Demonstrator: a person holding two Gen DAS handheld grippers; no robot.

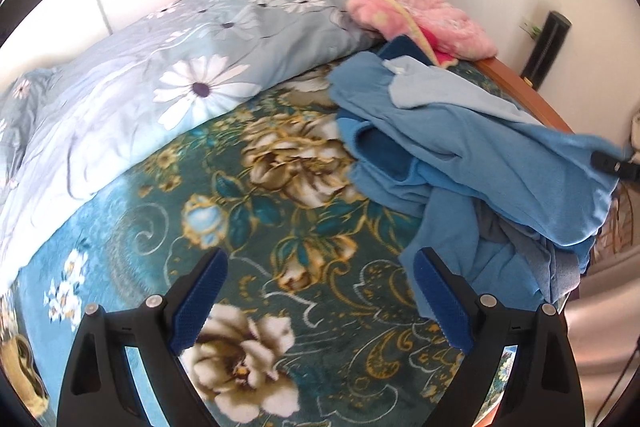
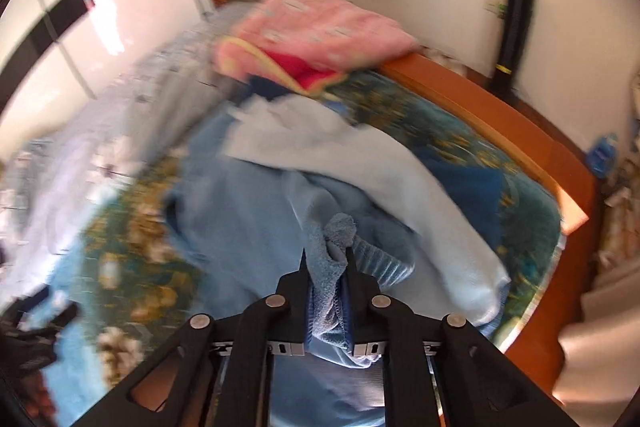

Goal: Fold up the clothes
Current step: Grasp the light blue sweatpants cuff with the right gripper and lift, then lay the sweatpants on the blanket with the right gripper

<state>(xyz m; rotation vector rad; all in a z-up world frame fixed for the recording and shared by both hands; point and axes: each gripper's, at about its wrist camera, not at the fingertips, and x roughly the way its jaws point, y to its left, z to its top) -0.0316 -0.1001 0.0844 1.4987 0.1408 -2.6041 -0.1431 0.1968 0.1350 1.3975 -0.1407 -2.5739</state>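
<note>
Floral bed (image 1: 280, 211): crumpled blue garment (image 1: 472, 163), pinched.

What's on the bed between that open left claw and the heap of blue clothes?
Only bare flowered bedspread, seen in the left wrist view. The left gripper hangs open above it, and the blue clothes begin just past its right finger.

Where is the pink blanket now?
The pink blanket lies at the far right corner of the bed, by the wall, just behind the blue clothes.
</note>
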